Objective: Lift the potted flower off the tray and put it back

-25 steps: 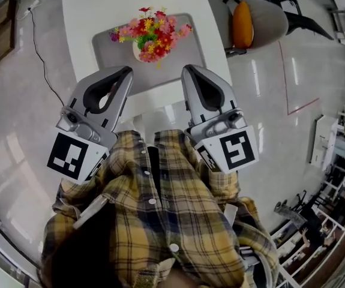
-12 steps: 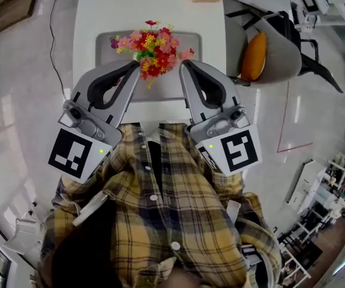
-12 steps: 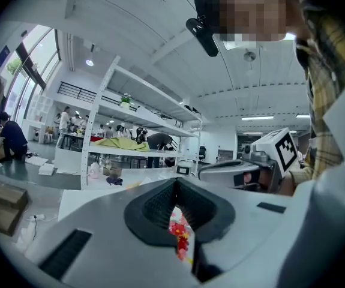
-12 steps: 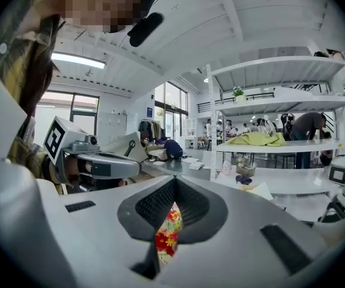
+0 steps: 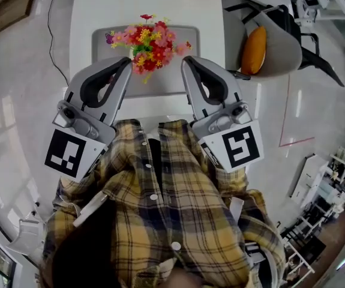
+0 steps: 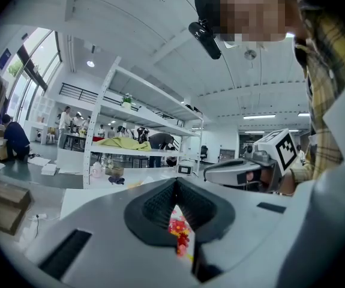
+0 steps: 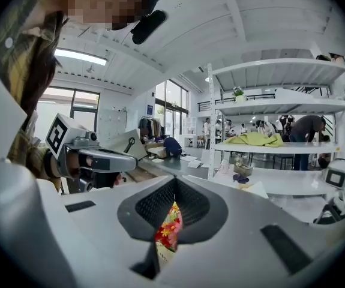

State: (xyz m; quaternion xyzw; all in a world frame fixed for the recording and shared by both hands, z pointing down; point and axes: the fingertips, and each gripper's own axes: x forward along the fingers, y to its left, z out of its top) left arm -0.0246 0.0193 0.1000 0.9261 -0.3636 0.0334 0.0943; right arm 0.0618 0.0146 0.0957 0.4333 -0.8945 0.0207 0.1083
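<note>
Potted flower (image 5: 148,41) stands on the grey tray (image 5: 160,84) toward the near edge of the desk (image 5: 100,5), flanked by the left hand-held gripper (image 5: 126,62) and right hand-held gripper (image 5: 186,62), both clenched shut on nothing. Going in closed could tip the pot or shove it off the tray. The blooms also hide the pot, so a grab may catch only petals.

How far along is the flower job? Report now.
Done: nothing shows; the potted flower stands on the tray. In hand: left gripper and right gripper point toward it from either side, jaws shut, holding nothing. Left: grasp, lift, set back.
</note>
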